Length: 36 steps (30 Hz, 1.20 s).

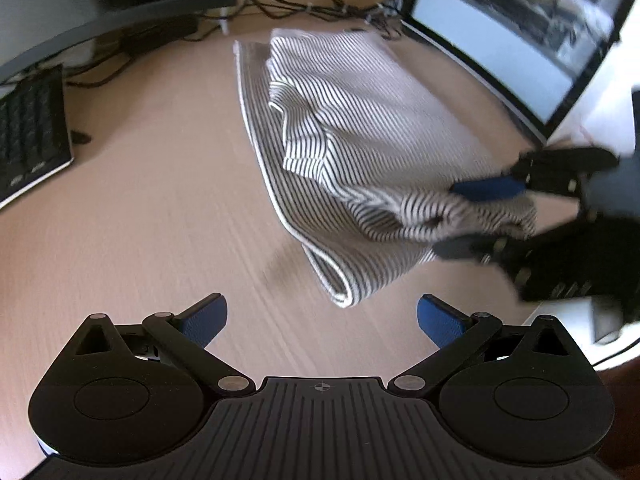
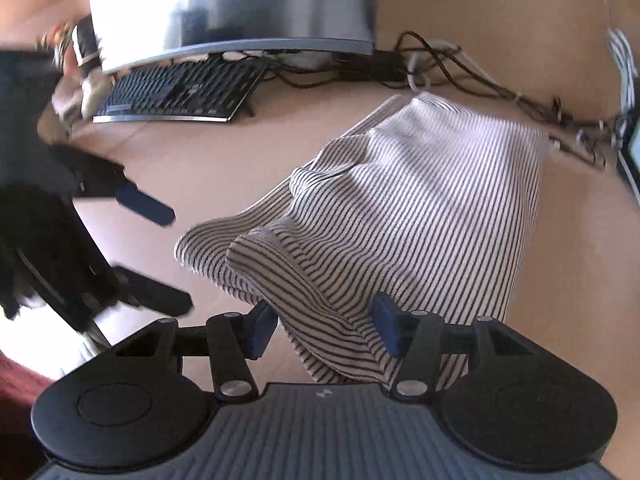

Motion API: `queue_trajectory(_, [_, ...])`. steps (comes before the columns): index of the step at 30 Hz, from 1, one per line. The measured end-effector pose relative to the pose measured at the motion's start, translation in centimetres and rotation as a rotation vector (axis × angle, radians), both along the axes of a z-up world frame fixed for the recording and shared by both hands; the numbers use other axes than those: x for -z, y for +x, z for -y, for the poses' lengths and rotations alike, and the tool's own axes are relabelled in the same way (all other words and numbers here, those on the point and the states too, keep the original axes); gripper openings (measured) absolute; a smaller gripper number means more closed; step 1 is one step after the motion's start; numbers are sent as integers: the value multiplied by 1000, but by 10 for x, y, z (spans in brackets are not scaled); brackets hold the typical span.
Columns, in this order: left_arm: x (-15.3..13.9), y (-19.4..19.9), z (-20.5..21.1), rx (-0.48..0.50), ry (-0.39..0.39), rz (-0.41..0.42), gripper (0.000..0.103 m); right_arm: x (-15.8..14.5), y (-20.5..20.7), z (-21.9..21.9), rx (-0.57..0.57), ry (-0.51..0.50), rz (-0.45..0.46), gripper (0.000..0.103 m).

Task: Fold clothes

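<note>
A black-and-white striped garment (image 1: 360,120) lies partly folded on the wooden desk (image 1: 140,200), with its white-trimmed edge toward me in the left wrist view. My left gripper (image 1: 322,316) is open just short of the garment's near corner, with nothing between its fingers. At the right of that view, my right gripper (image 1: 460,218) has a bunched fold of the cloth between its fingers. In the right wrist view the striped garment (image 2: 420,208) drapes between the blue pads of my right gripper (image 2: 324,330), which stand apart and loose around it. The left gripper (image 2: 172,256) is open at the left.
A black keyboard (image 1: 32,136) and a curved monitor (image 1: 120,8) stand at the back left, and a second monitor (image 1: 520,32) at the back right. Tangled cables (image 1: 312,4) run along the desk's far edge. The keyboard (image 2: 180,92) also shows in the right wrist view.
</note>
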<state>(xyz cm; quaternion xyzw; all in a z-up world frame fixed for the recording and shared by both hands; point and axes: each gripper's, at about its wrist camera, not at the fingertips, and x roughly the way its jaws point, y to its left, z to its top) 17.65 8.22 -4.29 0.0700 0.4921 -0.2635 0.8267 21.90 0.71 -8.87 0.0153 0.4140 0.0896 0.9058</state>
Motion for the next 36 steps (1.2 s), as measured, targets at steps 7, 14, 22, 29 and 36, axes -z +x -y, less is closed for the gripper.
queue_trajectory(7, [9,15,13,-51,63,32,103,0,1,-4,-5,-20,8,53])
queue_trajectory(14, [4,40,1,-223,-126,-136,103,4,-17,-40,-93,-304,98,75])
queue_trajectory(22, [7,40,0,-237,-143,-162,103,22,-24,-55,-109,-533,149,77])
queue_trajectory(29, [10,45,-4,-224,-181,-185,103,22,-3,-36,-65,-547,149,66])
queue_trajectory(36, [-5,52,-19,-143,-309,-197,103,-2,-1,-19,-148,-666,121,27])
